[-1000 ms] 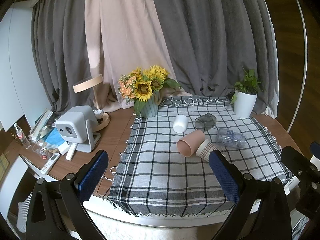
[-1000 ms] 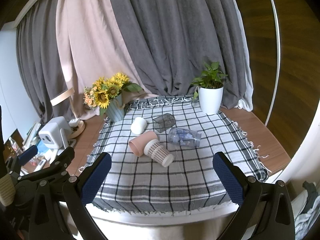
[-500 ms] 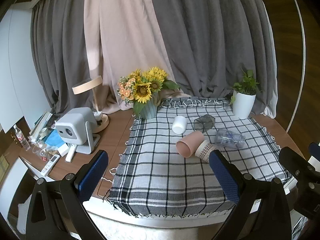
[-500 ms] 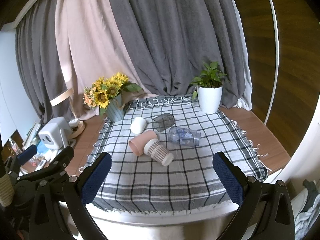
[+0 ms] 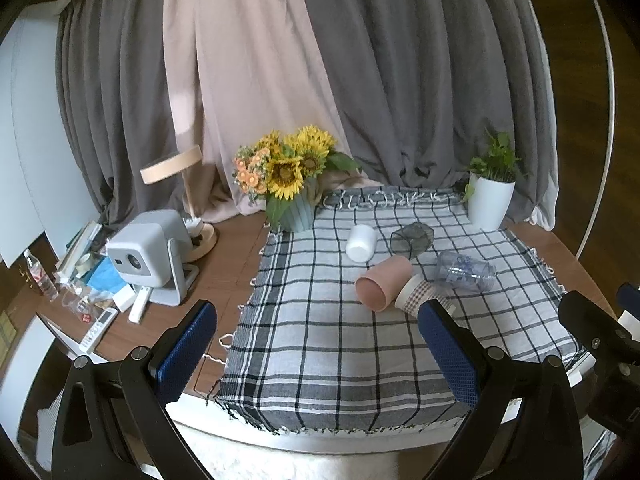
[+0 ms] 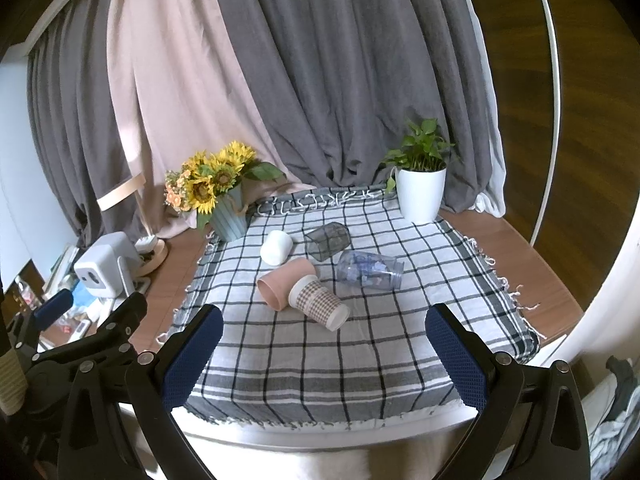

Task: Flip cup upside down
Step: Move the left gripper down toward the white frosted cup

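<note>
Five cups point(image 6: 319, 304) lay tipped mid-cloth point(image 6: 360, 360), both grippers point(image 5: 316, 344) point(image 6: 324, 348) wide open, empty, near cloth's front edge.

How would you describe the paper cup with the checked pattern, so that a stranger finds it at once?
Look at the plaid tablecloth and find the group of five cups lying on their sides in its middle. The checked paper cup is the nearest one, touching the pink cup. Only it has a brown-and-white checked sleeve and a white rim.
</note>
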A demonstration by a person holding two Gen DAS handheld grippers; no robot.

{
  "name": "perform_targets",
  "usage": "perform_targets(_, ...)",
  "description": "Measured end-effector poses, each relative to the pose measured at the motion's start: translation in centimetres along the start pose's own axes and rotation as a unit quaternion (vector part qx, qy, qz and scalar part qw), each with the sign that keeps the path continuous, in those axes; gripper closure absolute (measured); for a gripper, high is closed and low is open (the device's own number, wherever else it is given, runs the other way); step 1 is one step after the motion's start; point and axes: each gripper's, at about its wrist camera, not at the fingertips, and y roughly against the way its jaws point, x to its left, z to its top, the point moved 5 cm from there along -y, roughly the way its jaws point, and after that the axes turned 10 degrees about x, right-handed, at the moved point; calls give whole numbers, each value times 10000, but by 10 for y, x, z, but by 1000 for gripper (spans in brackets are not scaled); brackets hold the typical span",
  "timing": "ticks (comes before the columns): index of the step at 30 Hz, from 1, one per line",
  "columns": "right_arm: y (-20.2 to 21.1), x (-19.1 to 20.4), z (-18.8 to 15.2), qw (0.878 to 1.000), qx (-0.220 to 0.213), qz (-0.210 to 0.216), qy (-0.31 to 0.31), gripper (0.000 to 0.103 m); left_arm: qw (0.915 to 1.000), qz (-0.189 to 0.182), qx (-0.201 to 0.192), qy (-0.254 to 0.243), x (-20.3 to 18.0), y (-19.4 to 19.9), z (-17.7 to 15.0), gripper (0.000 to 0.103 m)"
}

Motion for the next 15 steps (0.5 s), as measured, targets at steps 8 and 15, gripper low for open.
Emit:
perform_targets(8,-39,-4,6,9996,263,-18,-76,1,9996,109,244,-12,-6,-47,8,0)
perform_targets(15,-94,-18,36,9988,473,97,-8,1,9978,95,649,-18,-27,-110,35,0)
